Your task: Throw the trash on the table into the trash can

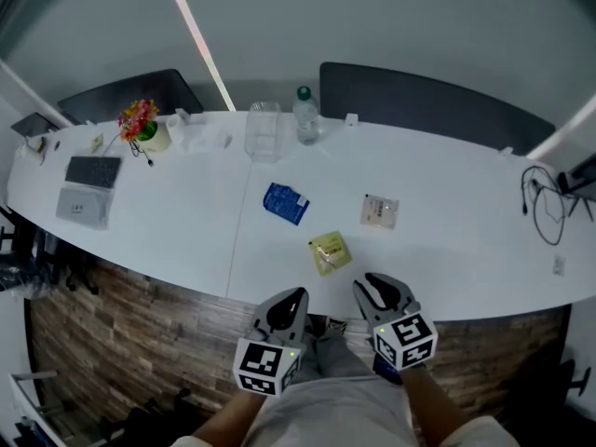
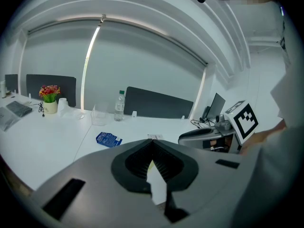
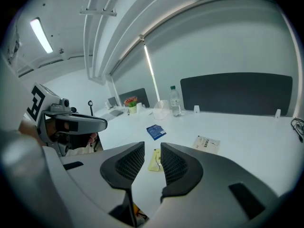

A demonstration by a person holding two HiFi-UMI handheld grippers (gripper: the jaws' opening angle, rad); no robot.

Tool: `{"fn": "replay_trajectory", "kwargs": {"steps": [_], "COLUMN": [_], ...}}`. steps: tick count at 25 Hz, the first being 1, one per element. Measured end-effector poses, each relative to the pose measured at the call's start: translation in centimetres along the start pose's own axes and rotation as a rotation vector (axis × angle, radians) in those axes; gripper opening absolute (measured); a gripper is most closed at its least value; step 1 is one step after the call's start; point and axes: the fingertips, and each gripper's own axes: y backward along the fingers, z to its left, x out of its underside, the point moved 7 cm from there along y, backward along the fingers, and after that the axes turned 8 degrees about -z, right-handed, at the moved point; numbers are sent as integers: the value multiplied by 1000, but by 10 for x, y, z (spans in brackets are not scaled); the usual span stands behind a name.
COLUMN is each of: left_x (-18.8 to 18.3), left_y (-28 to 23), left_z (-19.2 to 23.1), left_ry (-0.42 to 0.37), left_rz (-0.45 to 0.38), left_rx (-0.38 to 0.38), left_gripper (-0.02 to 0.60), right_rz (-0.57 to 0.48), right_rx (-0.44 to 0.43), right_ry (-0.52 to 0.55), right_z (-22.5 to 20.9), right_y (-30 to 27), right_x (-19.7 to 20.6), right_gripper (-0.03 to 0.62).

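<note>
Three pieces of trash lie on the white table (image 1: 168,231): a blue packet (image 1: 284,202) (image 2: 108,139) (image 3: 156,131), a yellow packet (image 1: 330,251) (image 3: 155,160) and a pale flat packet (image 1: 379,210) (image 3: 207,143). Both grippers hang at the table's near edge, short of the trash. My left gripper (image 1: 297,294) (image 2: 152,143) has its jaws met at the tips and holds nothing. My right gripper (image 1: 372,284) (image 3: 152,146) is open by a narrow gap. The yellow packet shows through that gap, farther off on the table and untouched.
At the back stand a clear plastic container (image 1: 264,130), a water bottle (image 1: 304,115) and a flower pot (image 1: 144,127). A keyboard (image 1: 93,170) lies at far left, cables (image 1: 545,198) at far right. Dark chairs (image 1: 428,101) stand behind the table.
</note>
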Motion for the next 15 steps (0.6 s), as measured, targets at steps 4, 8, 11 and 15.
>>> {"fn": "replay_trajectory", "kwargs": {"steps": [4, 8, 11, 15], "left_x": [9, 18, 25, 35], "left_y": [-9, -22, -30, -39], "left_z": [7, 13, 18, 24], "left_ry": [-9, 3, 9, 27], "left_rz": [15, 26, 41, 60], "left_rx": [3, -6, -19, -30], "left_gripper": [2, 2, 2, 2], "right_rz": [43, 68, 79, 110], "right_rx": [3, 8, 13, 6], "right_ry": [4, 0, -4, -7], "right_z": [-6, -13, -18, -22], "right_y": [-16, -30, -41, -56], "right_x": [11, 19, 26, 41], "right_gripper": [138, 158, 170, 190]}}
